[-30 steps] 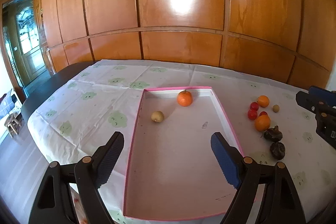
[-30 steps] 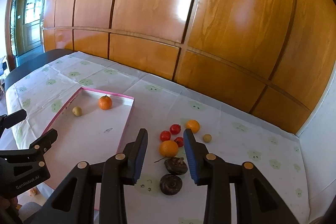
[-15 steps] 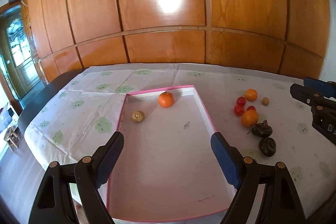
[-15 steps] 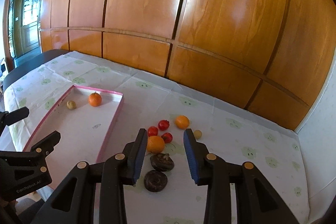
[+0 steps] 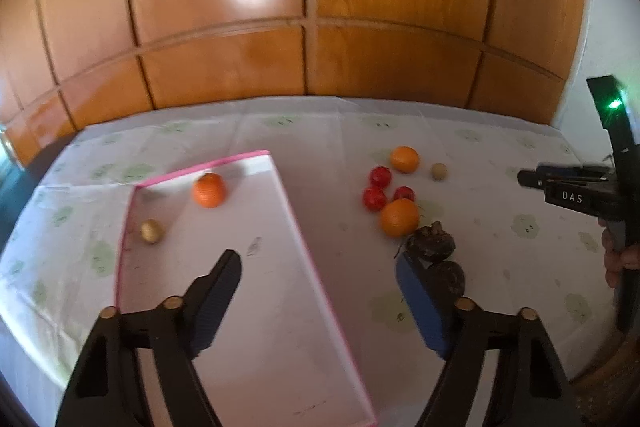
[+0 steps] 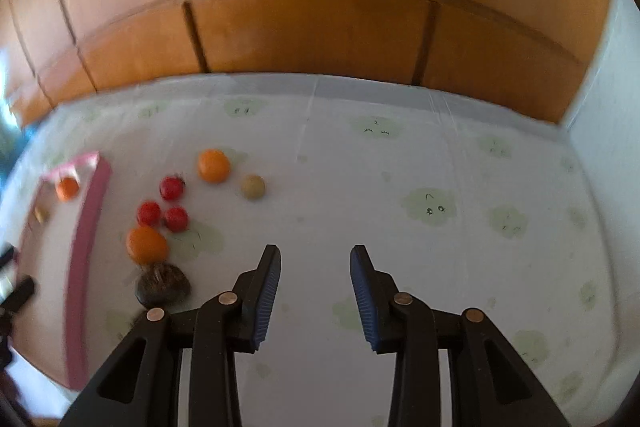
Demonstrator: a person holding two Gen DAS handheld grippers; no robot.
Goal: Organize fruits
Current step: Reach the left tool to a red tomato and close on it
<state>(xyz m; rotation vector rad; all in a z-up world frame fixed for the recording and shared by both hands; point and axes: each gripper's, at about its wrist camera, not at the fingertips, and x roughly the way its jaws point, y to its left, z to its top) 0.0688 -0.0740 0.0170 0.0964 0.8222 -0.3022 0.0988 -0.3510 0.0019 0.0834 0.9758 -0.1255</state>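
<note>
Fruits [image 5: 399, 217] lie clustered on the tablecloth [image 6: 360, 187] beside the pink-rimmed tray [image 5: 296, 227]. Left gripper [image 5: 320, 267] jaws closing, nothing between. Right gripper [image 6: 315, 259] jaws apart, empty, right of the cluster.

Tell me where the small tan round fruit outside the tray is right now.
The small tan fruit lies on the tablecloth right of the tray in the left wrist view, just right of the far orange.

Glossy varnished wood panels [image 5: 224, 7] reflect light behind the table's smooth printed cloth [image 6: 400, 187]. The tray [image 5: 304, 251] looks matt, pink-edged; oranges [image 5: 399, 217] faintly shiny.
</note>
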